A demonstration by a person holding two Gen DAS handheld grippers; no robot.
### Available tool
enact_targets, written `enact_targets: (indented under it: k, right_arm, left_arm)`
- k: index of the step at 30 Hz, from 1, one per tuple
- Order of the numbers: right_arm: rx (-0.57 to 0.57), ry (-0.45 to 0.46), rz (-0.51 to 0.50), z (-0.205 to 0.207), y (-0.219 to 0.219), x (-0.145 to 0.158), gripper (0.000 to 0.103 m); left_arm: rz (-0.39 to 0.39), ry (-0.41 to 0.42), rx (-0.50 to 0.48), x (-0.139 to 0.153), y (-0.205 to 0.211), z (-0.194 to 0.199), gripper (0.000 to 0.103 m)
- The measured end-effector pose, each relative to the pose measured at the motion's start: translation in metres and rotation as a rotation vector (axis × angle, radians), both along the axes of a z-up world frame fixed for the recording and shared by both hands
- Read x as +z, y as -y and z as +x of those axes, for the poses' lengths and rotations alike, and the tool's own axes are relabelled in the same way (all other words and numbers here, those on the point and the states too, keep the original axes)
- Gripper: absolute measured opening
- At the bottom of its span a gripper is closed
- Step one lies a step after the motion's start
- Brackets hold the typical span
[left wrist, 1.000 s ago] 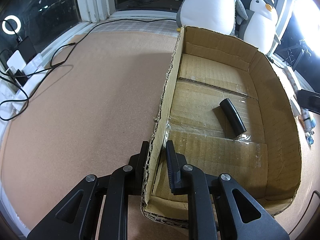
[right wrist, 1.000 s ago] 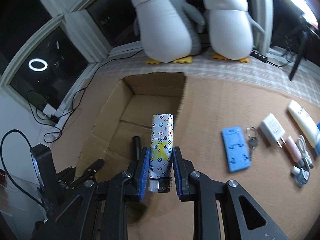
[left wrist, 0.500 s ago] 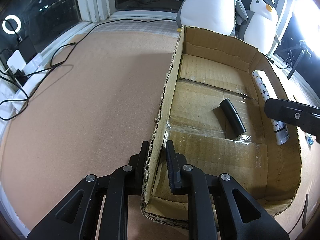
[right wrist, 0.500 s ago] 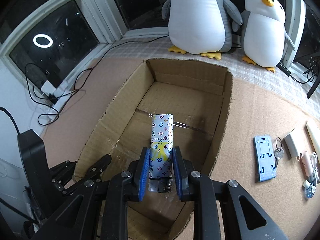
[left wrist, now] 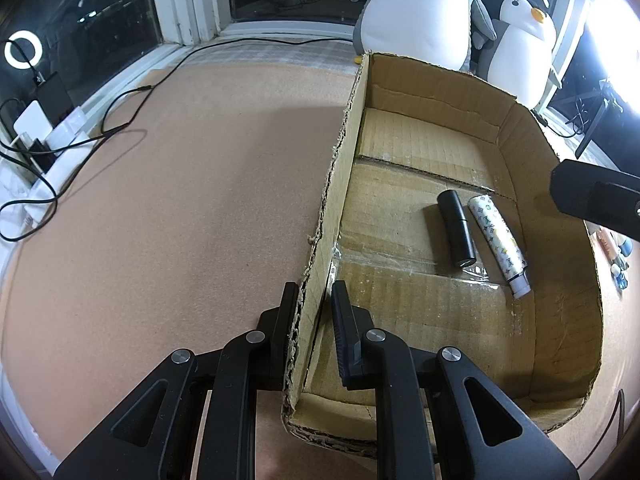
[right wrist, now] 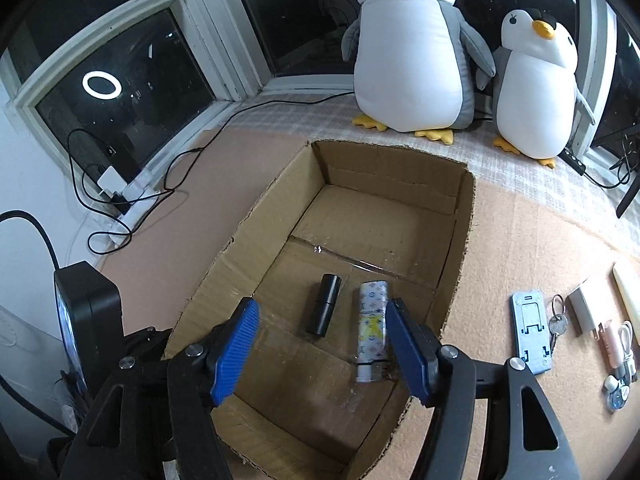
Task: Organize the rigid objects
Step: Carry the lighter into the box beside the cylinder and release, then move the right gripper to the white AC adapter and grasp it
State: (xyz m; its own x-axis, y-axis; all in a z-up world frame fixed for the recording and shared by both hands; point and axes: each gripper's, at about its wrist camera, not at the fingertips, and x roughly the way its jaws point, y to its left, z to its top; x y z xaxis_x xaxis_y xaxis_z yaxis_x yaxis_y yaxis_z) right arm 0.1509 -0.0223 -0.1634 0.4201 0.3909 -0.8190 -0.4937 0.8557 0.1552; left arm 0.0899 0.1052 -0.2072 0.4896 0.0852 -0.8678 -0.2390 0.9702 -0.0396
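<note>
An open cardboard box (left wrist: 344, 148) (right wrist: 464, 240) sits on the brown mat. My left gripper (left wrist: 314, 300) is shut on the box's left wall near its front corner. Inside lie a black cylinder (left wrist: 456, 228) (right wrist: 324, 308) and a white patterned tube (left wrist: 498, 244) (right wrist: 372, 332) side by side on the box floor. My right gripper (right wrist: 320, 340) is open and empty, hovering above the box over both items; part of it shows at the right edge of the left wrist view (left wrist: 596, 204).
Right of the box lie a blue phone stand (right wrist: 530, 332), keys (right wrist: 558, 320), a white charger (right wrist: 584, 308) and small items. Two plush penguins (right wrist: 412, 52) stand behind the box. Cables and a power strip (right wrist: 128, 188) lie at the left.
My right gripper moved over the box, opened, and let go of the patterned tube, which now lies on the box floor beside the black cylinder. The left gripper has not moved.
</note>
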Motion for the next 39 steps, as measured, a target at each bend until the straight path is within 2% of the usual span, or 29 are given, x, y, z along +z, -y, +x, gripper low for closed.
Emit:
enact_targets:
  k: [10,18,28,34,39]
  right_arm:
    - [-0.011,0.047,-0.013,-0.002,0.017,0.010,0.062]
    - [-0.010,0.102,0.028,-0.005,0.047,0.024,0.062]
    - [-0.096,0.132,-0.011,0.011,0.136,0.038,0.062]
    - [-0.165,0.122,-0.067,0.033,0.185,0.033,0.062]
    - [-0.165,0.105,-0.131,0.054,0.201,0.020,0.062]
  left_arm:
    - [0.000,0.000,0.000,0.000,0.000,0.000,0.015]
    - [0.003,-0.002,-0.002,-0.001,-0.001,0.000,0.015]
    - [0.006,-0.004,-0.004,-0.001,-0.002,-0.001,0.015]
    - [0.009,-0.008,-0.003,0.000,-0.002,0.000,0.015]
    - [0.013,-0.011,-0.005,0.000,-0.001,0.001,0.015]
